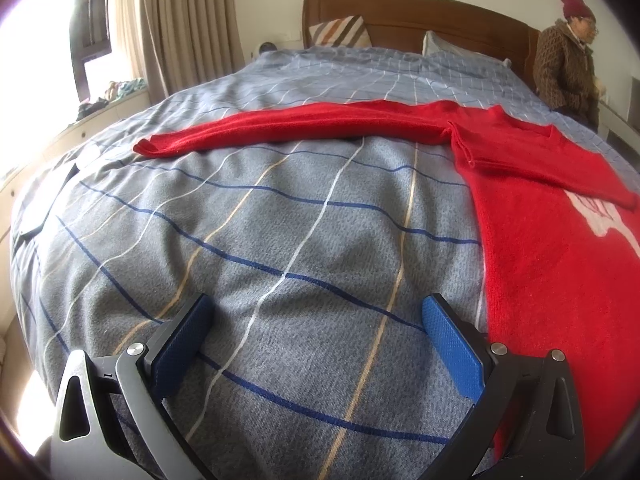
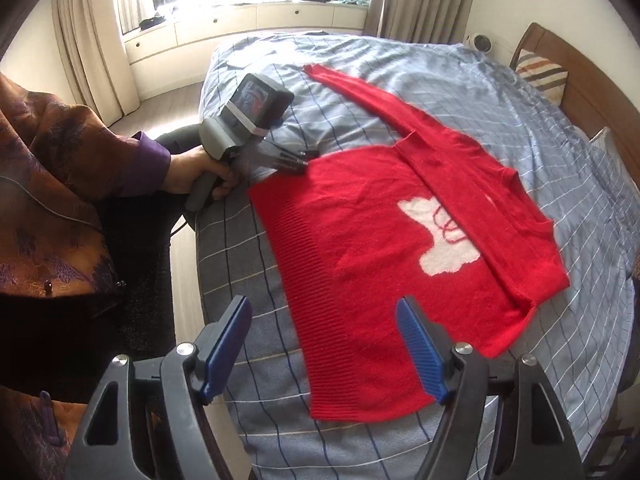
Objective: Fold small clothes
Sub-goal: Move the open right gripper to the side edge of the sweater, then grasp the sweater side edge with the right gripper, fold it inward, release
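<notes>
A red knit sweater (image 2: 352, 240) with a white motif (image 2: 436, 236) lies flat on the checked bedspread (image 2: 460, 92). One sleeve (image 2: 460, 196) is folded across the chest. The other sleeve (image 1: 260, 128) stretches straight out over the bed. My right gripper (image 2: 323, 306) hangs open above the ribbed hem (image 2: 316, 300), nothing between its blue pads. My left gripper (image 1: 317, 304) is open too, low over bare bedspread (image 1: 280, 220) just left of the sweater's body (image 1: 540, 260). In the right wrist view a hand (image 2: 192, 172) holds the left gripper (image 2: 308, 159) at the sweater's side edge.
Another person (image 1: 568, 68) in a brown coat stands by the wooden headboard (image 1: 420, 16). Pillows (image 1: 340, 32) lie at the head of the bed. A window bench (image 2: 248, 20) with loose clothes and long curtains (image 1: 188, 20) run along the far side. My patterned sleeve (image 2: 52, 184) fills the left.
</notes>
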`<action>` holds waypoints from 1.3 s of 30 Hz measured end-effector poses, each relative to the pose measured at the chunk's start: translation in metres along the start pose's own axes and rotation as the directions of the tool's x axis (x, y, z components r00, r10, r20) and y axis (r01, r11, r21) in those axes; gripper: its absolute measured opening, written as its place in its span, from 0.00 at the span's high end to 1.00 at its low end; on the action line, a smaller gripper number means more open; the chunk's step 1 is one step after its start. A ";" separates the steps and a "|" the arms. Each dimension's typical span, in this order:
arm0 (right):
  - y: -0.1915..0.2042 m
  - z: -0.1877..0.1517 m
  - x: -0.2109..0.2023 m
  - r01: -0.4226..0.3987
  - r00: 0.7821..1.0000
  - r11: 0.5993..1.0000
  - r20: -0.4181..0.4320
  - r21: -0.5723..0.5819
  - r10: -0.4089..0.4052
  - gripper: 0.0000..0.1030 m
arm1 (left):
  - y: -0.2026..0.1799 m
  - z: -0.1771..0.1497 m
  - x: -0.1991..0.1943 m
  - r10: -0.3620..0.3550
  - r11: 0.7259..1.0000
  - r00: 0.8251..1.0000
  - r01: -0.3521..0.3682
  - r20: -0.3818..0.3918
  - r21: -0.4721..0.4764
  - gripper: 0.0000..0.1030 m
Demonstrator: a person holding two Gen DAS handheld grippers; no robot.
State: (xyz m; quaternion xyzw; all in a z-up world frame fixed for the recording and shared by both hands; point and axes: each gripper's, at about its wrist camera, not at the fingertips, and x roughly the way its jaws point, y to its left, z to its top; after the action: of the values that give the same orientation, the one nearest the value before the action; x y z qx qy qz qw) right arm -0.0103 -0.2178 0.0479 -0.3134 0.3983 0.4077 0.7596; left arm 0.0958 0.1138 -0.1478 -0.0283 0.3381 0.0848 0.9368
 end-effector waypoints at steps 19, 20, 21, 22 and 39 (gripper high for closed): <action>0.029 -0.009 0.054 -0.151 0.988 0.942 0.074 0.300 0.134 0.19 | 0.001 0.000 0.000 -0.013 1.000 1.000 0.013 -0.002 -0.005 0.00; 0.032 -0.010 0.054 -0.148 0.989 0.944 0.066 0.294 0.134 0.19 | 0.001 0.000 0.000 -0.013 1.000 1.000 0.013 -0.002 -0.005 0.00; 0.033 -0.012 0.054 -0.143 0.990 0.946 0.061 0.291 0.131 0.19 | 0.001 0.000 0.000 -0.013 1.000 1.000 0.013 -0.002 -0.005 0.00; 0.032 -0.014 0.053 -0.140 0.990 0.946 0.060 0.294 0.128 0.19 | 0.001 0.000 0.000 -0.013 1.000 1.000 0.013 -0.002 -0.005 0.00; -0.284 -0.077 0.056 0.179 0.969 0.576 -0.040 0.798 -0.245 0.20 | 0.001 0.000 0.000 -0.014 1.000 1.000 0.014 -0.002 -0.004 0.00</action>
State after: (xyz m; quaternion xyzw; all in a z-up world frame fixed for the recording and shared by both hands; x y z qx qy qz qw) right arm 0.2286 -0.3927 0.0051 0.0277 0.4687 0.1054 0.8766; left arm 0.0954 0.1145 -0.1475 -0.0326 0.3389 0.0786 0.9370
